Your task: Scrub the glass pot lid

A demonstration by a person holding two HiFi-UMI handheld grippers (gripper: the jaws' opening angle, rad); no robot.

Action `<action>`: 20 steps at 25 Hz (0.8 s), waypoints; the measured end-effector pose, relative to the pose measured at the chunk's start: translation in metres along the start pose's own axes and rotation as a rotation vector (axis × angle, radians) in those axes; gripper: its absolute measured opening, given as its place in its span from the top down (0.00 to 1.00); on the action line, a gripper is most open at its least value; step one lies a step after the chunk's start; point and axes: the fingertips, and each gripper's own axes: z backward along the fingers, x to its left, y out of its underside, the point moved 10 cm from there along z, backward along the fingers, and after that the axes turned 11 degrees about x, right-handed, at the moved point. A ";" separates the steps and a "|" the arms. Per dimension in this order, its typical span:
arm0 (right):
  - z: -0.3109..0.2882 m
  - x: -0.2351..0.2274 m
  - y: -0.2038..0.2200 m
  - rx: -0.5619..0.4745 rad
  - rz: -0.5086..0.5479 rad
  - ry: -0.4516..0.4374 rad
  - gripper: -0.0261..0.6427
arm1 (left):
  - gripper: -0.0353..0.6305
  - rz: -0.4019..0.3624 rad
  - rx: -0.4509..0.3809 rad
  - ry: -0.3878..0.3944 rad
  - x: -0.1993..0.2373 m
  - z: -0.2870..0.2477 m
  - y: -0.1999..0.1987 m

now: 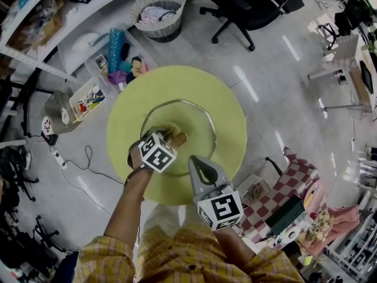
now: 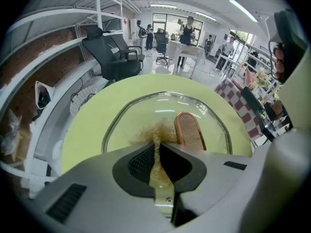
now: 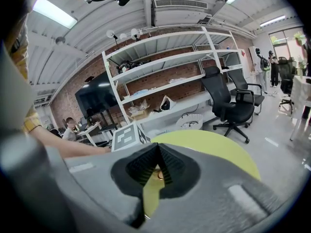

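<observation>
Closest to us are the person's yellow checked sleeves (image 1: pixel 182 253) at the bottom of the frame. Just above them are the right tongs (image 1: pixel 198 161), pressed together. I see nothing held in them. Their tip sits close to the lower right edge of the glass lid (image 1: pixel 177 114).

The lid lies flat in the middle of the round yellow-green worktop (image 1: pixel 132 93). It has a brown handle (image 2: pixel 189 130) on top, near its middle. The left tongs (image 2: pixel 156 142) are pinching a fuzzy straw-colored scrubber (image 2: pixel 151 130). Its tuft rests on the glass right beside the handle.

I think the lid is hard and smooth, and a bit heavy for its size. It will not bend. It could crack or chip if it is knocked or dropped. Glass is slippery, so the lid may slide around on the smooth worktop when the scrubber pushes on it. The handle looks like the best place to grab it, because it is thick and not made of glass (the thin rim would be harder to pinch). The right tongs could hold it there while the left tongs scrub.

The worktop has nothing else on it that I can see. Around it is a shiny pale floor (image 1: pixel 277 69). A white basket (image 1: pixel 158 13) stands at the top of the frame, with a black office chair (image 1: pixel 247 5) to its right. White shelves (image 1: pixel 35 16) run along the upper left. Something covered in red and white checks (image 1: pixel 294 181) is at the lower right.
</observation>
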 end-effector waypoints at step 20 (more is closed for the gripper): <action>-0.011 0.006 -0.010 0.017 0.040 -0.012 0.96 | 0.89 0.114 -0.047 -0.035 0.005 0.002 0.008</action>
